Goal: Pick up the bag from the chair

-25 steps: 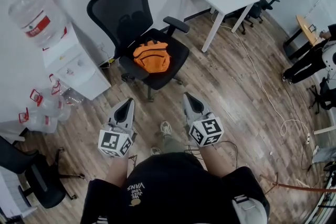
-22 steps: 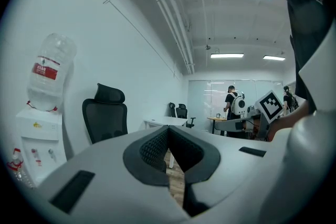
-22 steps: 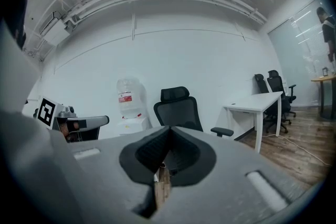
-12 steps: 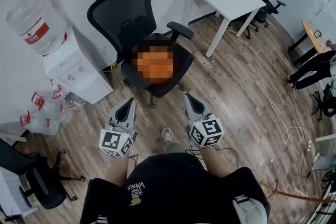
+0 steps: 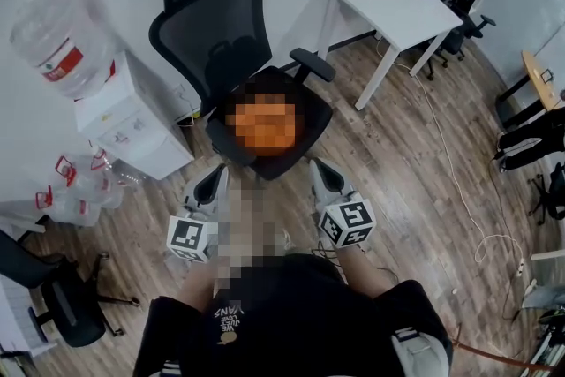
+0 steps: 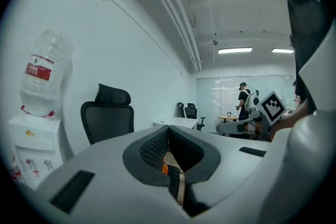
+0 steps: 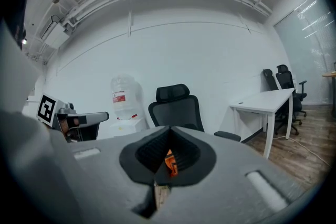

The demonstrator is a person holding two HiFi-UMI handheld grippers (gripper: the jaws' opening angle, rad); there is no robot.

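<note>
**Both jaws clenched, bag on the seat**

My left gripper [image 5: 214,181] and right gripper [image 5: 322,172] point level at the black chair [image 5: 212,22]; each is clamped tight on nothing; the orange bag [image 7: 169,161] lies on its seat, near ahead, untouched.

Blk chair [image 5: 210,31] w/ orange bag [image 7: 169,162], prob.

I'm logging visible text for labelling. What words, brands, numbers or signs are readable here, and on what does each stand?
"VANS", upside down in the head view, on the person's black shirt; the smaller print beside it is too small to read.
Red label on the water bottle: too small to read in any view.
Square markers on the left gripper and right gripper: black-and-white patterns, no letters.
</note>
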